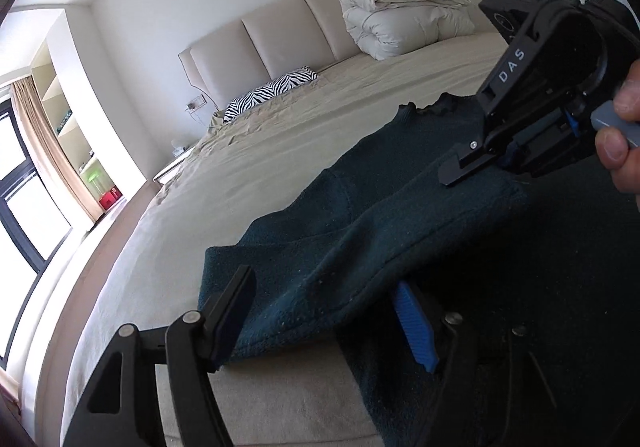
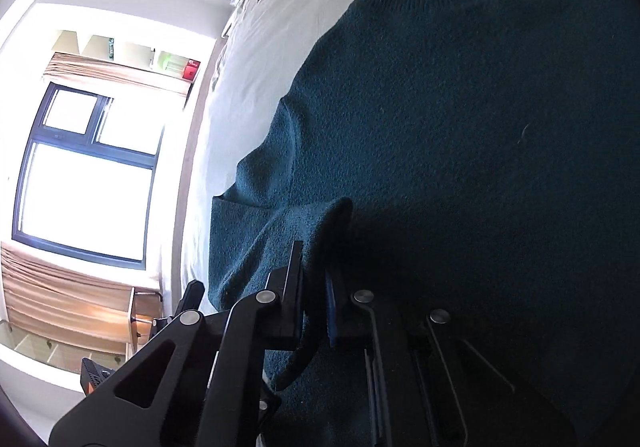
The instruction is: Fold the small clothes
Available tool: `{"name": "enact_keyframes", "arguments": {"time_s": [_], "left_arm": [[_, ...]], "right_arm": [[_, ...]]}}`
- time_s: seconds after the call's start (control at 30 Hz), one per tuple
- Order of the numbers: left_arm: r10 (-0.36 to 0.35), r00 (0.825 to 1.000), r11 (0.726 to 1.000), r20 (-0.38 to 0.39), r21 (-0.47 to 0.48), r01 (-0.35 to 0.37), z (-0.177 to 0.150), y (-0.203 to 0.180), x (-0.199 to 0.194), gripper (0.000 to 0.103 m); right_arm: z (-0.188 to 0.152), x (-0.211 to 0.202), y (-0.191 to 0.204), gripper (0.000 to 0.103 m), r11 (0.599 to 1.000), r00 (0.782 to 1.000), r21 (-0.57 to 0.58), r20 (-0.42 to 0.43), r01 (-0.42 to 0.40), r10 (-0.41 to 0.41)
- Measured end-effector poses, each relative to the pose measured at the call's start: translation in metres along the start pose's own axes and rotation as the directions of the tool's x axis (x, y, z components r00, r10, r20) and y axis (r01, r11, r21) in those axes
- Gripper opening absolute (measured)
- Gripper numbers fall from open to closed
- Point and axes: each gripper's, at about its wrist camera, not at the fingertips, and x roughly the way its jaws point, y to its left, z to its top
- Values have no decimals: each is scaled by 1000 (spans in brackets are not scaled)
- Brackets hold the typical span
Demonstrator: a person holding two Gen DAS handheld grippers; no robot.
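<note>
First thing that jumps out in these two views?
The dark teal sweater spread on the beige bed, filling most of both views. In the right wrist view the right tongs are shut on a raised fold of it; in the left wrist view the left tongs stand open around its near edge. Further back, a folded white duvet sits by the headboard, and a zebra pillow to its left.

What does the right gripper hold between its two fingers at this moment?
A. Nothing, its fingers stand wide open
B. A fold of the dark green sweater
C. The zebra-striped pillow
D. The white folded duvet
B: in the right wrist view the right gripper is closed, with a raised fold of the dark green sweater pinched between its fingers.
</note>
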Motion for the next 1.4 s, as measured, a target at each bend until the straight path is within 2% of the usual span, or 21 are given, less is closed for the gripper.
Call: {"name": "enact_keyframes", "arguments": {"time_s": [0.07, 0.1, 0.13, 0.2, 0.23, 0.3, 0.33, 0.4, 0.47, 0.57, 0.67, 0.77, 0.83, 0.9, 1.1, 1.2, 1.27, 1.37, 1.4], "left_arm": [[-104, 995, 984, -3, -146, 102, 2, 28, -8, 73], [-147, 989, 963, -4, -228, 143, 1, 44, -8, 72], [-188, 982, 934, -5, -311, 177, 1, 61, -6, 70], [-263, 965, 858, -8, -459, 230, -1, 93, 1, 55], [-290, 957, 818, -5, -520, 246, -2, 106, 6, 52], [-329, 944, 748, 5, -609, 264, -4, 128, 16, 37], [-349, 937, 715, 12, -642, 275, -5, 135, 21, 33], [-378, 925, 669, 25, -683, 292, -2, 146, 32, 28], [-392, 919, 652, 33, -695, 304, 3, 149, 41, 28], [-427, 903, 630, 53, -699, 339, 10, 144, 48, 26], [-454, 889, 623, 64, -690, 368, 20, 132, 55, 24], [-491, 868, 595, 74, -700, 396, 27, 125, 68, 21], [-494, 867, 594, 70, -700, 396, 30, 121, 75, 21], [-505, 861, 584, 68, -707, 399, 30, 119, 80, 21], [-511, 858, 580, 59, -712, 395, 28, 116, 91, 21], [-524, 850, 563, 59, -725, 397, 23, 114, 99, 21], [-545, 836, 535, 66, -740, 407, 21, 113, 108, 21], [-602, 792, 448, 103, -777, 442, 18, 114, 126, 19], [-618, 779, 430, 107, -783, 448, 19, 114, 134, 19]], "right_arm": [[13, -28, -3, 7, 996, 995, -43, 55, 83, -80], [19, -40, -6, 7, 990, 989, -57, 82, 126, -121], [26, -53, -11, 7, 985, 982, -60, 106, 161, -154], [39, -79, -23, 7, 970, 962, -53, 156, 236, -225], [45, -90, -30, 7, 963, 951, -46, 176, 267, -255], [54, -109, -46, 7, 950, 932, -18, 203, 310, -300], [56, -118, -55, 7, 942, 920, -8, 215, 336, -327], [61, -132, -72, 7, 928, 903, 13, 224, 373, -367], [64, -164, -97, 7, 915, 889, 32, 227, 401, -398], [68, -172, -114, 7, 904, 876, 51, 229, 424, -424], [72, -173, -122, 7, 896, 868, 56, 227, 442, -442], [73, -167, -129, 7, 885, 859, 54, 220, 462, -462], [75, -157, -133, 7, 886, 859, 60, 222, 459, -461], [72, -158, -139, 7, 886, 858, 68, 226, 458, -461], [75, -158, -143, 7, 878, 848, 66, 232, 475, -476], [76, -156, -141, 7, 872, 843, 60, 233, 486, -485], [76, -149, -143, 7, 871, 844, 66, 224, 486, -488], [75, -148, -150, 8, 888, 860, 81, 223, 453, -459], [74, -149, -151, 8, 895, 867, 85, 226, 437, -444]]}}
